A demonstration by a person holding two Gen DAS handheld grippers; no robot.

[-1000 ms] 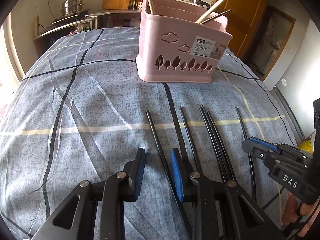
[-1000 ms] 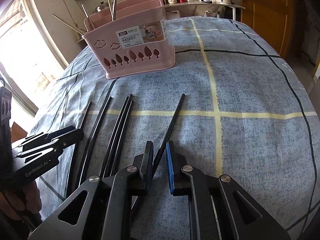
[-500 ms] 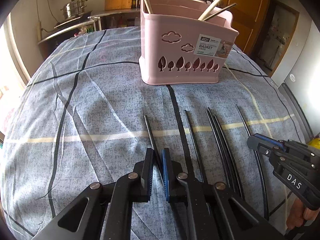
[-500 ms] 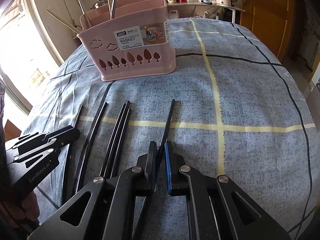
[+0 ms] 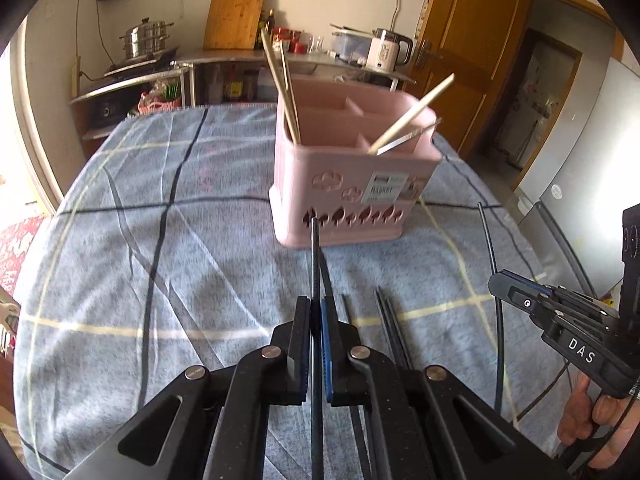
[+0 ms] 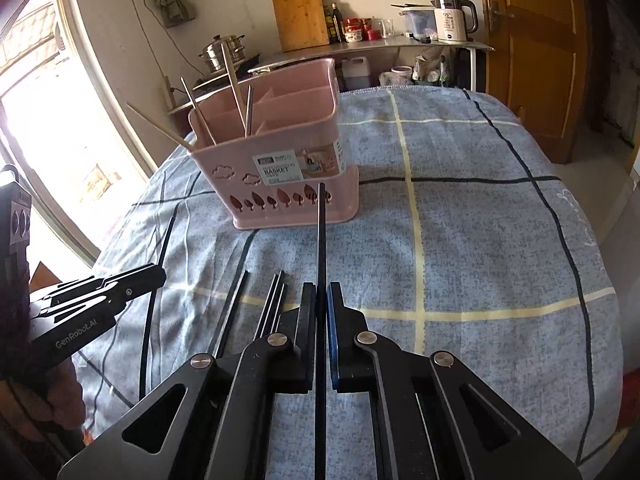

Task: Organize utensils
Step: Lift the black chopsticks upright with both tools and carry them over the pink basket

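Two grippers, left gripper (image 5: 316, 312) and right gripper (image 6: 320, 300), tilt downward, fingers each pinching one black chopstick (image 5: 315, 256).

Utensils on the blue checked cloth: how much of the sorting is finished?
Done: light wooden and metal sticks stand in the pink plastic basket. In hand: each gripper, left and right, clamps one black chopstick. Left: three black chopsticks on the cloth.
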